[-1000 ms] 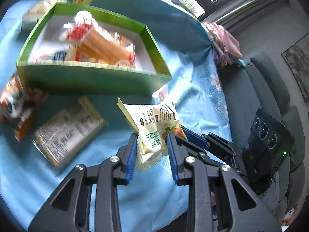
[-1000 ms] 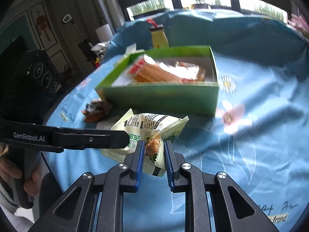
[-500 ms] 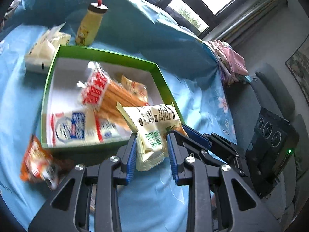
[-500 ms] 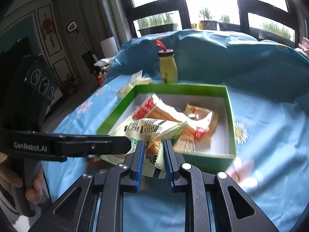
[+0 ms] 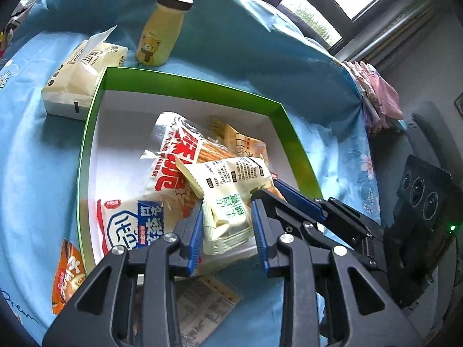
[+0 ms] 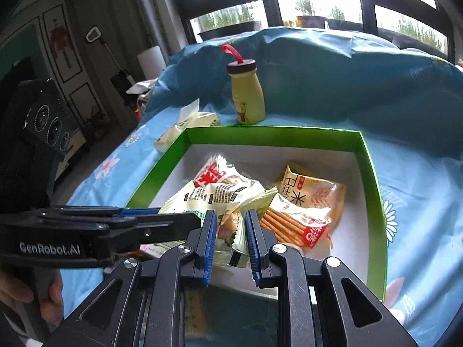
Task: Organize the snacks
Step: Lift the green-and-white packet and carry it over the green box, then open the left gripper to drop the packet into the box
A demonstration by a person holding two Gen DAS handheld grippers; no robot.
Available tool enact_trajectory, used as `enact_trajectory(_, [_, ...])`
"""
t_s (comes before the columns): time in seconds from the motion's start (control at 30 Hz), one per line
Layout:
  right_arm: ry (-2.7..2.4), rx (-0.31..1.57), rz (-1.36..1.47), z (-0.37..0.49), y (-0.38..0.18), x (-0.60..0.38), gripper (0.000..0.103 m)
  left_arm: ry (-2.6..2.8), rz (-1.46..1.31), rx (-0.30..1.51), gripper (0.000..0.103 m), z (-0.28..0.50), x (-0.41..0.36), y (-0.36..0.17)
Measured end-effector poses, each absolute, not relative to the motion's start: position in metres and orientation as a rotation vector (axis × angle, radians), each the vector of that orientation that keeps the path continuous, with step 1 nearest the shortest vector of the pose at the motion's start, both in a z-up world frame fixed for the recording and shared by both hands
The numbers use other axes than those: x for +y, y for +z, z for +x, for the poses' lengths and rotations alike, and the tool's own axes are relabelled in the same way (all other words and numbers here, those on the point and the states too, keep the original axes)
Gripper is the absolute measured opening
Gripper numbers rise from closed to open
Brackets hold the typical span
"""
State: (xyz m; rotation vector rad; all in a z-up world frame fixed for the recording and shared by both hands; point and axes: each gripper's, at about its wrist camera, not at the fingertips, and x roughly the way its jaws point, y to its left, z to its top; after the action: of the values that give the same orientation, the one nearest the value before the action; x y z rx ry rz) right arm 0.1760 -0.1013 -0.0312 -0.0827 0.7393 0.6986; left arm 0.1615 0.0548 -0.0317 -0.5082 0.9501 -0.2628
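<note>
Blue flowered cloth (image 5: 34, 144) covers the bench under a green box (image 5: 185, 84). Both the left tongs (image 5: 227, 228) and right tongs (image 6: 230, 235) clench one pale snack packet (image 5: 231, 185) above the box, ahead of them.

Left gripper (image 5: 227, 232) fingers (image 5: 194, 238) clamping a pale green snack packet (image 5: 228, 199) over the green box (image 5: 185, 82), right gripper (image 5: 298, 199) gripping its far edge, yellow bear bottle (image 5: 159, 36) behind
</note>
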Motion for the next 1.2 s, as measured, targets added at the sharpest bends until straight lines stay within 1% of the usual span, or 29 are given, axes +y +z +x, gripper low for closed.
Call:
enact_trajectory(0.1, [0.679,0.746,-0.09,0.18,-0.033,-0.097,0.023,-0.251,-0.509,0.95,0.031,0.164,0.056,-0.032])
enact_trajectory(0.2, [0.657,0.754,-0.097,0.182,-0.034,-0.095,0.023,-0.237,-0.503,0.951,0.039,0.165,0.056,-0.032])
enact_trajectory(0.23, [0.654,0.755,-0.096,0.182,-0.034,-0.094,0.027,-0.23,-0.499,0.95,0.039,0.165,0.056,-0.032])
enact_trajectory(0.27, [0.648,0.752,-0.098,0.182,-0.033,-0.094,0.028,-0.223,-0.495,0.95,0.042,0.165,0.056,-0.032])
enact_trajectory(0.33, [0.64,0.745,-0.103,0.181,-0.031,-0.095,0.029,-0.209,-0.487,0.947,0.05,0.166,0.056,-0.031])
enact_trajectory(0.4, [0.633,0.735,-0.097,0.18,-0.029,-0.099,0.033,-0.195,-0.483,0.944,0.065,0.165,0.058,-0.03])
enact_trajectory(0.43, [0.624,0.729,-0.094,0.179,-0.027,-0.101,0.04,-0.191,-0.487,0.942,0.069,0.165,0.059,-0.029])
enact_trajectory(0.47, [0.611,0.718,-0.089,0.178,-0.025,-0.105,0.048,-0.191,-0.492,0.938,0.076,0.163,0.061,-0.028])
enact_trajectory(0.5, [0.6,0.709,-0.083,0.177,-0.023,-0.109,0.053,-0.194,-0.495,0.931,0.08,0.162,0.061,-0.026])
enact_trajectory(0.53, [0.593,0.698,-0.068,0.175,-0.021,-0.114,0.058,-0.191,-0.492,0.923,0.081,0.16,0.062,-0.024])
enact_trajectory(0.57, [0.596,0.689,-0.051,0.172,-0.018,-0.119,0.058,-0.188,-0.485,0.917,0.081,0.158,0.061,-0.021])
enact_trajectory(0.67, [0.586,0.672,-0.025,0.164,-0.013,-0.131,0.059,-0.182,-0.459,0.903,0.089,0.151,0.057,-0.013])
enact_trajectory(0.77, [0.58,0.66,0.003,0.152,-0.008,-0.146,0.06,-0.189,-0.429,0.889,0.089,0.142,0.052,-0.007])
enact_trajectory(0.83, [0.577,0.654,0.026,0.143,-0.006,-0.155,0.061,-0.189,-0.402,0.884,0.092,0.134,0.047,-0.004])
enact_trajectory(0.87, [0.575,0.652,0.036,0.138,-0.006,-0.16,0.064,-0.19,-0.391,0.883,0.099,0.13,0.046,-0.003])
enact_trajectory(0.9, [0.57,0.65,0.049,0.133,-0.006,-0.164,0.067,-0.189,-0.375,0.88,0.102,0.124,0.043,-0.003])
enact_trajectory(0.93, [0.565,0.651,0.066,0.127,-0.007,-0.17,0.071,-0.192,-0.366,0.877,0.102,0.12,0.041,-0.003])
enact_trajectory(0.97, [0.565,0.654,0.077,0.123,-0.008,-0.173,0.072,-0.196,-0.355,0.877,0.102,0.116,0.039,-0.002])
enact_trajectory(1.2, [0.545,0.694,0.112,0.092,-0.02,-0.19,0.073,-0.196,-0.283,0.875,0.102,0.083,0.025,-0.002])
